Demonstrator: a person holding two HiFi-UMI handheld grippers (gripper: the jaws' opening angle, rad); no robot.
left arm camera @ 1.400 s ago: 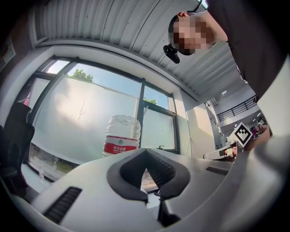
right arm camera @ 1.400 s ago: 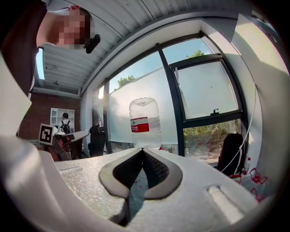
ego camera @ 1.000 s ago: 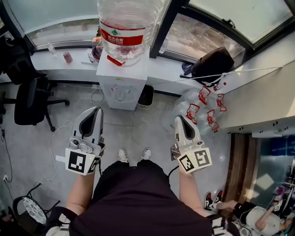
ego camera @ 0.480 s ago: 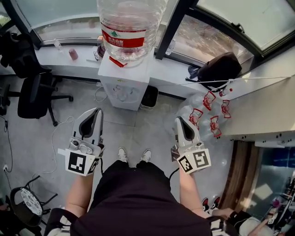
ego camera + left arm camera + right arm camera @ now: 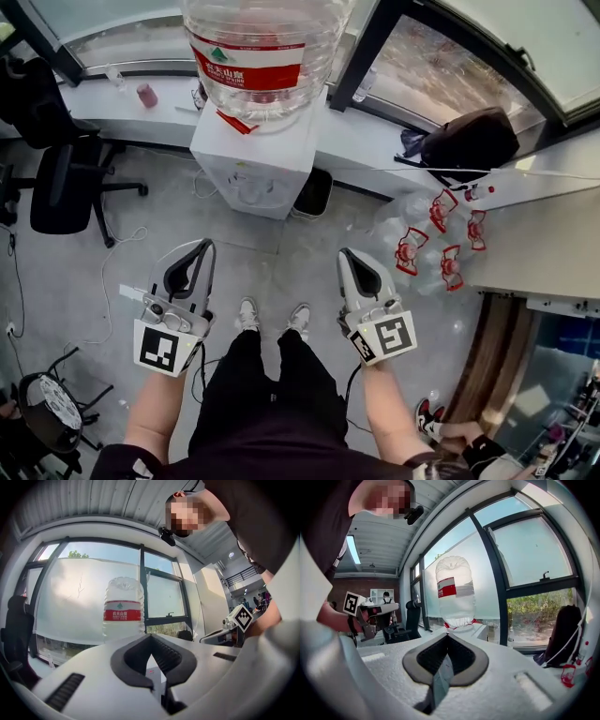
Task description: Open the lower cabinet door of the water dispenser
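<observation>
— While the water dispenser (image 5: 251, 155) is faced from across the grey floor (image 5: 281, 253), where is its lower cabinet door to be found?

— The white dispenser is stood against the window ledge (image 5: 375, 141), straight ahead of the person, with a large upturned bottle (image 5: 258, 56) seated on top. Its front is sharply foreshortened in the head view, so the door itself cannot be made out.

— And how are the two claws held?

— The left claw (image 5: 202, 246) and the right claw (image 5: 344, 255) are held side by side, both pointed toward the dispenser and well apart from it. In each gripper view the jaws are seen pressed together at the tips, with nothing caught between them.

— What else is taken in?

— A black office chair (image 5: 61, 183) is seen at the left, and a dark bin (image 5: 314, 192) just beside the dispenser. A black bag (image 5: 469, 141) is laid on the ledge at the right, and empty bottles (image 5: 441, 239) with red handles are heaped below it. White shoes (image 5: 248, 314) are planted between the claws.
</observation>
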